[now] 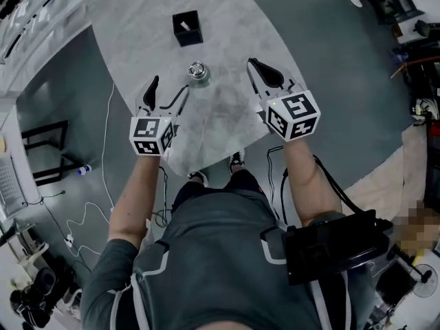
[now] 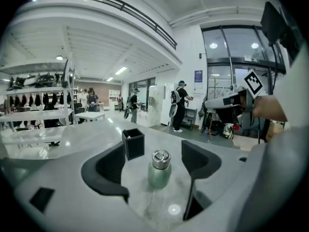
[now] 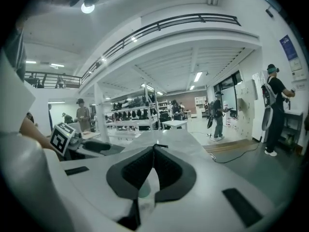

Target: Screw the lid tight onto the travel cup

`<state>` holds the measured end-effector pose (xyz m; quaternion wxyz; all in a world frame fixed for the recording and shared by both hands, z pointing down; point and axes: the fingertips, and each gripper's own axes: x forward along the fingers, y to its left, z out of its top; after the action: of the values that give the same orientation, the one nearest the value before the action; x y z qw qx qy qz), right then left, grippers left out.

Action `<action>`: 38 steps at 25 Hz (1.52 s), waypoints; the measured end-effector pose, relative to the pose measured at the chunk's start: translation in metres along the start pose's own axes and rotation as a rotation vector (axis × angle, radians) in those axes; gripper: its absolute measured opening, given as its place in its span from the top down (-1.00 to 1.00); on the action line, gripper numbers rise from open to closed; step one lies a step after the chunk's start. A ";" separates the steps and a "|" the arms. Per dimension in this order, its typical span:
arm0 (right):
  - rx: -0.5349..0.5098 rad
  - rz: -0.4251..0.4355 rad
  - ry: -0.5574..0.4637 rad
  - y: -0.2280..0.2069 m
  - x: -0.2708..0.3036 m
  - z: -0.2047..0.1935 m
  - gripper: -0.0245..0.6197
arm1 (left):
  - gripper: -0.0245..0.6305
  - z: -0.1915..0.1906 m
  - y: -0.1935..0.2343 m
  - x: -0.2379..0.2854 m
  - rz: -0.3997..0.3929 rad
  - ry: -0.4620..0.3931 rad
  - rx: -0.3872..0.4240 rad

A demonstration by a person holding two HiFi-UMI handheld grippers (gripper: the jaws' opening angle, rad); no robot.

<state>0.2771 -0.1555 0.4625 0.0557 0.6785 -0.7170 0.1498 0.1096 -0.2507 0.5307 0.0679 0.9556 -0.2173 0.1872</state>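
Observation:
The travel cup (image 1: 197, 72) stands upright on the marble table (image 1: 227, 115), a pale green body with a silver lid (image 2: 161, 157) on top. My left gripper (image 1: 168, 86) is open just short of the cup and to its left. In the left gripper view the cup (image 2: 159, 174) shows between the wide black pads (image 2: 110, 170), untouched. My right gripper (image 1: 252, 62) is shut and empty, to the right of the cup. In the right gripper view the closed jaws (image 3: 154, 148) hide most of the table; a green sliver of the cup (image 3: 143, 191) shows below them.
A black open box (image 1: 187, 27) stands farther back on the table, behind the cup (image 2: 133, 143). The table's front edge runs just below both grippers. Cables (image 1: 103, 150) lie on the floor at the left. People stand in the background (image 2: 179, 105).

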 end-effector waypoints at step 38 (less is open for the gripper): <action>-0.091 -0.037 -0.162 0.056 -0.065 0.138 0.84 | 0.90 0.162 0.016 -0.151 0.069 -0.238 -0.045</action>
<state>0.2431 -0.1312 0.3047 0.0312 0.6981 -0.7127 0.0606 0.0295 -0.2405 0.3240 0.0567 0.9612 -0.2607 0.0694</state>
